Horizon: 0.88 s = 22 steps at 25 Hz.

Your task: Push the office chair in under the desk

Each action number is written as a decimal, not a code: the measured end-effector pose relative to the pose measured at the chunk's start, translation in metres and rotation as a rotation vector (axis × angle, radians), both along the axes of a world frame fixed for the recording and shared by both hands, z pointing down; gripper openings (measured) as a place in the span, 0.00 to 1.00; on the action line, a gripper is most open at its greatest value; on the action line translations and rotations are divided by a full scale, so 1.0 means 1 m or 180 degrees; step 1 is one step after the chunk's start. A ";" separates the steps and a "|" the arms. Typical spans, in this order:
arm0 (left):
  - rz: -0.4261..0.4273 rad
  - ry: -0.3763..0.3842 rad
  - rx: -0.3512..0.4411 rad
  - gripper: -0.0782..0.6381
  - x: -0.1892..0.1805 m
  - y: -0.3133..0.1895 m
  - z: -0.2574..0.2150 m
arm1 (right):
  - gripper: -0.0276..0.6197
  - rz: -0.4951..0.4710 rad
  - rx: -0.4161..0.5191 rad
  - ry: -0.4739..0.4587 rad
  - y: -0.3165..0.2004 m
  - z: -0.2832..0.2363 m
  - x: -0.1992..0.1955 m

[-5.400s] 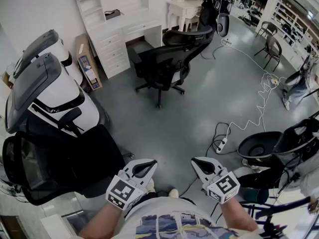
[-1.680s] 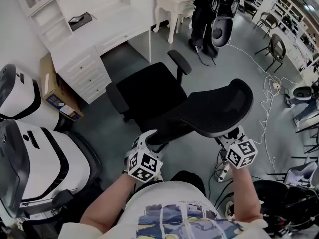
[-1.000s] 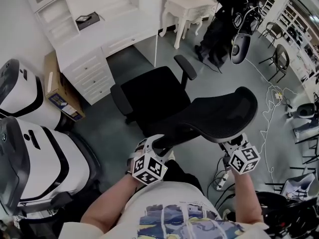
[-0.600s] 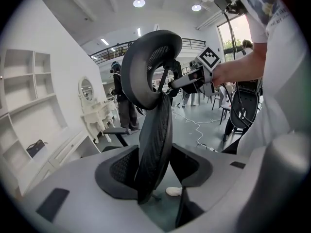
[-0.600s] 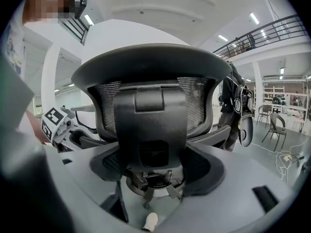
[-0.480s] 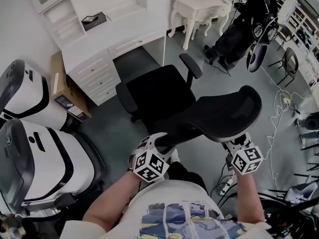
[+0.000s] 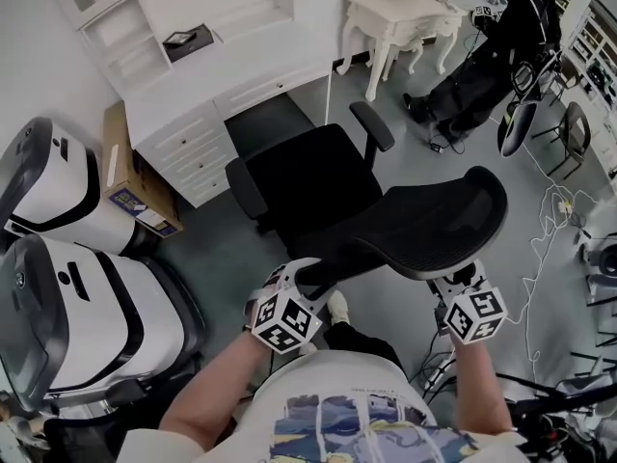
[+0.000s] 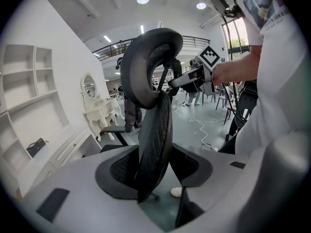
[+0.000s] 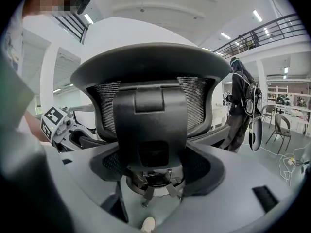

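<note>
A black mesh office chair stands in front of the white desk (image 7: 217, 70), its seat (image 7: 304, 177) facing the dark kneehole. The curved backrest (image 7: 424, 225) is nearest me. My left gripper (image 7: 299, 276) is shut on the backrest's left edge; in the left gripper view the mesh edge (image 8: 155, 130) fills the gap of that gripper (image 8: 154, 166). My right gripper (image 7: 451, 280) is under the backrest's right end. In the right gripper view, the plastic spine (image 9: 150, 125) behind the mesh sits between the pads of that gripper (image 9: 153, 166).
Two large white-and-black machines (image 7: 77, 297) stand close on the left. A cardboard box (image 7: 135, 186) leans beside the desk drawers. At the back right are a white dressing table (image 7: 400, 17) and a person in black (image 7: 482, 66). Cables (image 7: 559, 210) lie on the floor at right.
Both grippers and the chair have moved forward together toward the desk. The desk and its kneehole now lie closer to the seat. The grips look unchanged.
</note>
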<state>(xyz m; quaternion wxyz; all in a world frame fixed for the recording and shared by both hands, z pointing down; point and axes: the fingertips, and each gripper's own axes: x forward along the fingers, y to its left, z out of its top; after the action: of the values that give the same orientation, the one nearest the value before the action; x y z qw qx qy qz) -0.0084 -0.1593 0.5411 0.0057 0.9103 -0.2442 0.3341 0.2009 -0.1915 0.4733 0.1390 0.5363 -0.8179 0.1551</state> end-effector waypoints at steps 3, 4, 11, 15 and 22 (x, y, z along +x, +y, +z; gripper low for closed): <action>-0.0017 -0.0018 -0.0024 0.40 -0.001 -0.012 0.000 | 0.57 -0.0016 -0.0009 -0.0002 -0.014 0.001 -0.001; -0.0021 -0.0023 -0.0031 0.40 -0.001 -0.016 0.000 | 0.57 -0.0022 -0.0011 -0.0002 -0.018 0.001 -0.001; -0.0074 -0.0054 -0.0066 0.40 0.000 -0.042 0.001 | 0.57 -0.0068 -0.0011 0.0000 -0.048 0.000 -0.001; -0.0100 -0.0077 -0.0104 0.40 0.000 -0.054 0.002 | 0.57 -0.0081 -0.0023 0.0000 -0.063 0.000 -0.002; -0.0144 -0.0118 -0.0157 0.40 -0.003 -0.075 0.002 | 0.57 -0.0097 -0.0023 -0.0017 -0.087 0.000 -0.005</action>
<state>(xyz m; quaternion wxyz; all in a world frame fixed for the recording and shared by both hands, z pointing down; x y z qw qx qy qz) -0.0113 -0.2342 0.5427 0.0311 0.8978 -0.2565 0.3565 0.1962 -0.2784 0.4729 0.1412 0.5228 -0.8258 0.1574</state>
